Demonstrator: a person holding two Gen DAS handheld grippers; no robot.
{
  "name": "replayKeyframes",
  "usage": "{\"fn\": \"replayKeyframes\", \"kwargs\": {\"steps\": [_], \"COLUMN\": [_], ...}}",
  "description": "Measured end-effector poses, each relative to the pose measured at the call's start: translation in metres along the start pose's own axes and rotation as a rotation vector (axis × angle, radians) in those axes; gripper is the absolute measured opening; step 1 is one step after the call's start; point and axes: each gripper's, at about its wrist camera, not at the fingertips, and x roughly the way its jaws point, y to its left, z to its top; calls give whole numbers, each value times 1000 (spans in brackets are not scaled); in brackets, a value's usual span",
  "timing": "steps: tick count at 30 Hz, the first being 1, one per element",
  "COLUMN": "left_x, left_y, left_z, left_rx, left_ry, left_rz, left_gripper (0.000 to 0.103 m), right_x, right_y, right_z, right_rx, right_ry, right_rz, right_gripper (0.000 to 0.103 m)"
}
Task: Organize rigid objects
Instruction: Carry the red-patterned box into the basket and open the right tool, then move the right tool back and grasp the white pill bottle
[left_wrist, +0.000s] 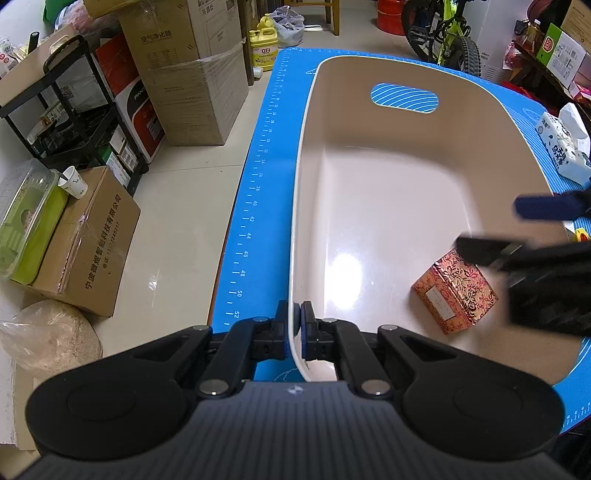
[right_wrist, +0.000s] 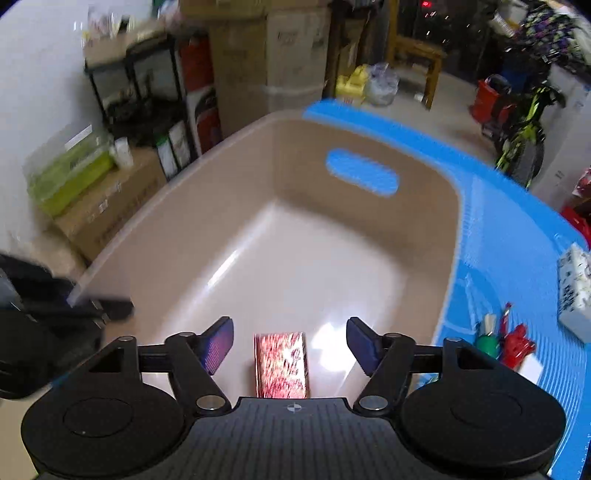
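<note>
A beige plastic basin (left_wrist: 306, 147) stands on the blue mat (left_wrist: 258, 184). My left gripper (left_wrist: 295, 314) is shut on the basin's near left rim, one pad on each side of the wall. A small red and gold patterned box (left_wrist: 454, 291) lies on the basin floor near its front right corner. My right gripper (left_wrist: 506, 229) hangs just above that box, blurred. In the right wrist view the box (right_wrist: 281, 365) sits between and below the fingers of the right gripper (right_wrist: 290, 325), which is open, with a clear gap on both sides of the box. The basin wall (right_wrist: 306, 173) rises beyond.
A tissue pack (right_wrist: 576, 291) and several small coloured items (right_wrist: 506, 339) lie on the mat right of the basin. Off the table's left edge are cardboard boxes (left_wrist: 92, 251) and a black rack (left_wrist: 74, 110) on the floor. A bicycle (left_wrist: 447, 33) stands behind.
</note>
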Motion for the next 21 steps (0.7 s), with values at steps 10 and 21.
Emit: {"fn": "replayKeyframes", "kwargs": {"steps": [10, 21], "left_x": [1, 1], "left_y": [-1, -4], "left_z": [-1, 1], "left_rx": [4, 7], "left_ry": [2, 7], "left_rz": [6, 13], "left_gripper": [8, 8], "right_x": [-59, -69], "right_y": [-70, -184], "right_z": [-14, -103], "right_rx": [100, 310], "right_ry": [-129, -59], "right_rz": [-88, -281], "right_gripper": [81, 83]}}
